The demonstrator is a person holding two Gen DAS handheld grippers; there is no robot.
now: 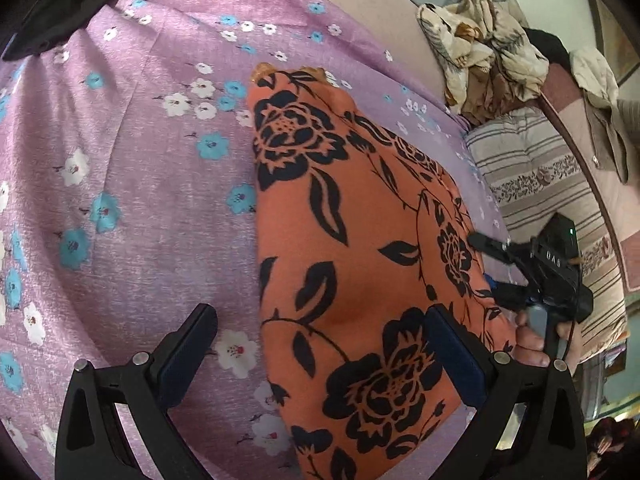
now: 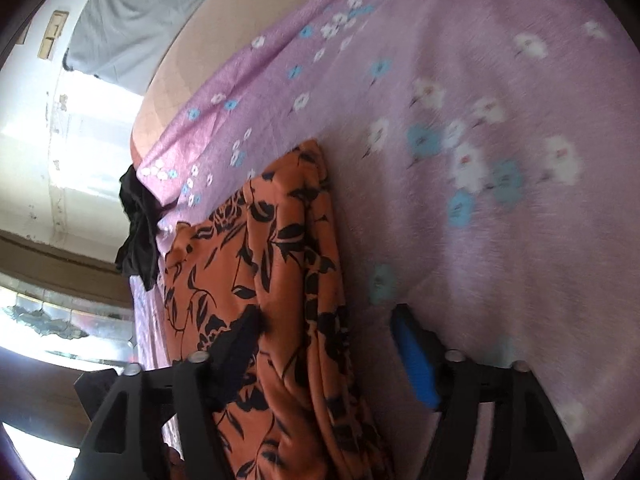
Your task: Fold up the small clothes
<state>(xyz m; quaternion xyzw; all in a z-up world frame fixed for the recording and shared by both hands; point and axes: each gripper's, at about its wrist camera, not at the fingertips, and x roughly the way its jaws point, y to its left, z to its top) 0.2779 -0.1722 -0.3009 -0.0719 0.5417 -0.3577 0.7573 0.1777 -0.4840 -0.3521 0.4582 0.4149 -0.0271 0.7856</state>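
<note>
Left wrist: left tongs (image 1: 320, 344) tilted down — agape, orange garment (image 1: 360, 240)

Both cameras ride on hand-held grippers and look steeply down onto the bed from close above. The left wrist view sits over the near end of the orange floral garment (image 1: 360, 248), its own fingers (image 1: 188, 344) framing the bottom edge, and faces along the purple flowered sheet (image 1: 132, 184) toward a heap of blankets (image 1: 480, 60); the right gripper (image 1: 490, 268) shows at its right side. The right wrist view looks down the garment's (image 2: 256, 264) long edge toward a bright window (image 2: 80, 120). The 2 views share garment and sheet (image 2: 460, 80)
</note>
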